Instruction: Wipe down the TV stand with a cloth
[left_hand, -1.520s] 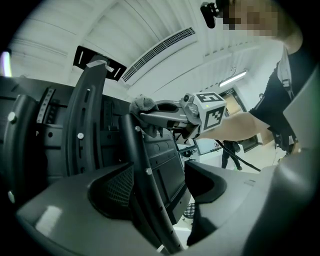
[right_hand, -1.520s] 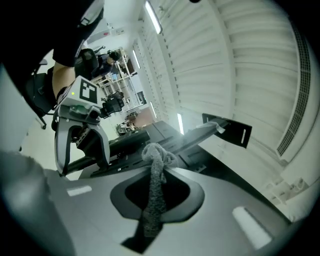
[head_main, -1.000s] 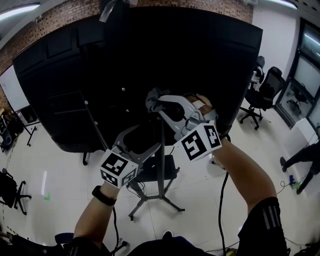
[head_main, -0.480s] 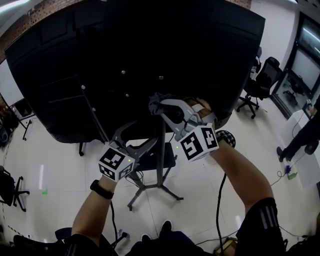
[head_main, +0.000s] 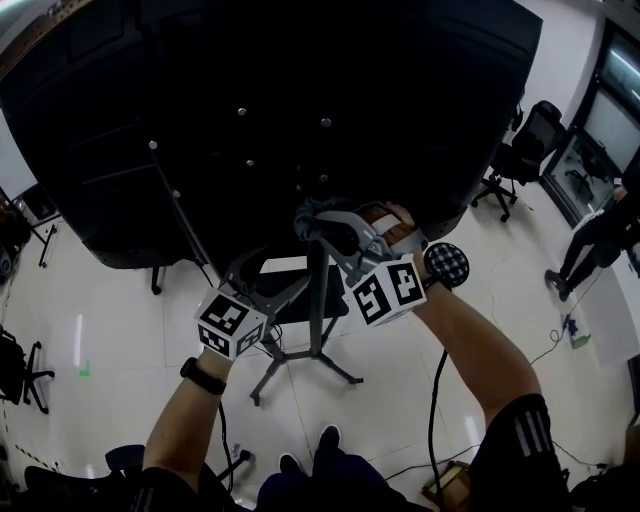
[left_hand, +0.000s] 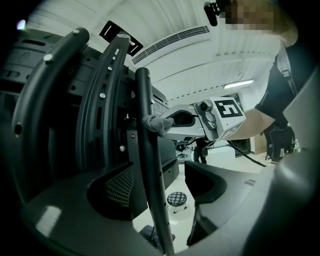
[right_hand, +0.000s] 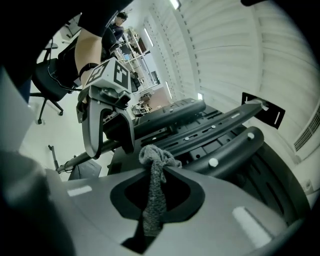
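The TV stand's dark upright pole (head_main: 317, 300) rises behind the big black TV back (head_main: 300, 100). My right gripper (head_main: 318, 222) is shut on a grey cloth (head_main: 310, 215) and presses it against the pole just under the TV. In the right gripper view the cloth (right_hand: 154, 195) hangs bunched between the jaws of the right gripper (right_hand: 157, 170). My left gripper (head_main: 280, 278) is lower on the left, open, its jaws on either side of the pole (left_hand: 152, 175) without closing on it. From the left gripper (left_hand: 160, 200) I see the cloth (left_hand: 158, 123) wrapped on the pole above.
The stand's splayed base legs (head_main: 300, 365) rest on the pale tiled floor. A checkered round stool (head_main: 447, 264) stands right of the pole. Black office chairs (head_main: 520, 165) and a person (head_main: 600, 235) are at the far right. Cables run across the floor.
My right gripper has slid the cloth a little down the pole, away from the TV's screws. The left gripper has also dropped slightly. The view has shifted so the TV sits higher in frame.
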